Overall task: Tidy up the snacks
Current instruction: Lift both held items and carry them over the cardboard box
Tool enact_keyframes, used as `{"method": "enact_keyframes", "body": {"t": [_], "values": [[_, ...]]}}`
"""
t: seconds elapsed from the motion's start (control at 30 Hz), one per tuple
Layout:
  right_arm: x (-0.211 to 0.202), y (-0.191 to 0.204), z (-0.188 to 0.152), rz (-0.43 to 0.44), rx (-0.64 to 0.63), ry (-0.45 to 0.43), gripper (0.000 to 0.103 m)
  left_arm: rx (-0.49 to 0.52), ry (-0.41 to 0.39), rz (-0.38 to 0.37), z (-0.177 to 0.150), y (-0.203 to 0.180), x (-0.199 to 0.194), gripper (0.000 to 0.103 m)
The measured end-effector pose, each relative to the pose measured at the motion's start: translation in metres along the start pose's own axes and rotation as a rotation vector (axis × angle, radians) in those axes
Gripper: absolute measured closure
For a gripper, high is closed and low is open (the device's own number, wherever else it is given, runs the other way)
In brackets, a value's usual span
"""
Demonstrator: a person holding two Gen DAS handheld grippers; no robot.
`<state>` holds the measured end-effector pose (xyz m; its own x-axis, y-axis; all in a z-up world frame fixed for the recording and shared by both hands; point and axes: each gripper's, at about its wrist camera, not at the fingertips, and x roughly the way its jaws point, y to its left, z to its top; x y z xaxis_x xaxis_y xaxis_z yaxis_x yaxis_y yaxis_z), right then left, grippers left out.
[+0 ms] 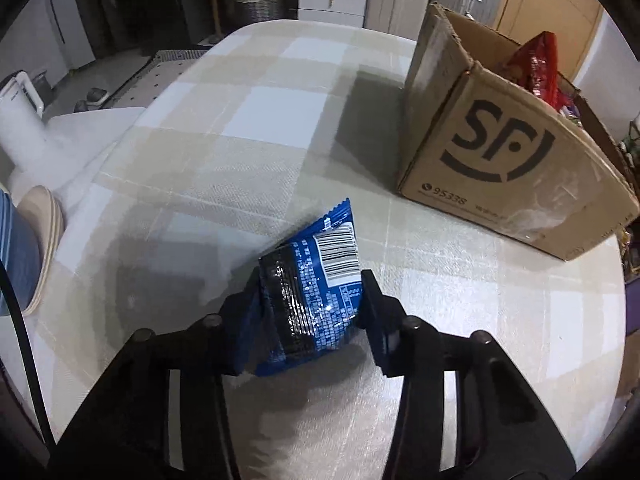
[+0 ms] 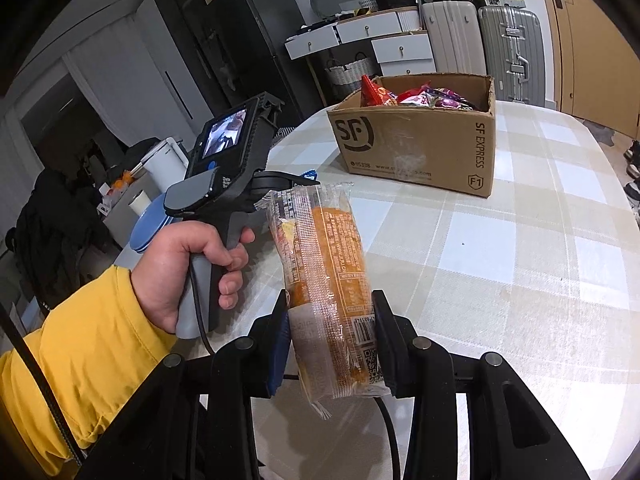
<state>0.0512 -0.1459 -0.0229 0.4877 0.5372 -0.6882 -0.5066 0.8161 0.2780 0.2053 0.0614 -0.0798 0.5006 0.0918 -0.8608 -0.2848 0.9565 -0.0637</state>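
Box wall [image 1: 500, 168] hides most snacks [image 1: 538, 64] inside.

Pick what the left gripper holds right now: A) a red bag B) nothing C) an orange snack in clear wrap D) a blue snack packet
D: the left gripper is shut on the blue snack packet, barcode side up, above the table; the orange one is in the right gripper.

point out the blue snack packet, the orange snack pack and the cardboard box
blue snack packet [image 1: 316, 296]: left wrist view, middle of its printed back
orange snack pack [image 2: 328, 280]: right wrist view, middle of the clear wrapper
cardboard box [image 2: 416, 148]: right wrist view, front wall
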Motion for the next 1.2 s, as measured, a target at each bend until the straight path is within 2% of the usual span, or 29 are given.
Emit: {"method": "enact_keyframes", "body": {"t": [0.17, 0.33, 0.57, 0.73, 1.03, 1.2], "values": [[0.004, -0.004, -0.005, -0.006, 0.006, 0.007, 0.065, 0.003, 0.016, -0.101, -0.007, 0.014, -0.010, 0.061], [0.008, -0.013, -0.006, -0.020, 0.029, 0.003, 0.065, 0.014, -0.017, -0.151, -0.018, 0.026, -0.036, 0.061], [0.016, -0.035, -0.007, -0.010, 0.115, 0.011, 0.065, 0.088, -0.098, -0.146, -0.050, 0.018, -0.086, 0.061], [0.021, -0.052, -0.010, -0.037, 0.160, 0.019, 0.065, 0.160, -0.159, -0.081, -0.073, 0.004, -0.109, 0.061], [0.022, -0.072, -0.017, -0.064, 0.236, 0.017, 0.065, 0.153, -0.166, -0.141, -0.106, 0.004, -0.130, 0.061], [0.014, -0.060, -0.018, -0.023, 0.229, -0.008, 0.065, 0.182, -0.185, -0.175, -0.132, 0.002, -0.148, 0.061]]}}
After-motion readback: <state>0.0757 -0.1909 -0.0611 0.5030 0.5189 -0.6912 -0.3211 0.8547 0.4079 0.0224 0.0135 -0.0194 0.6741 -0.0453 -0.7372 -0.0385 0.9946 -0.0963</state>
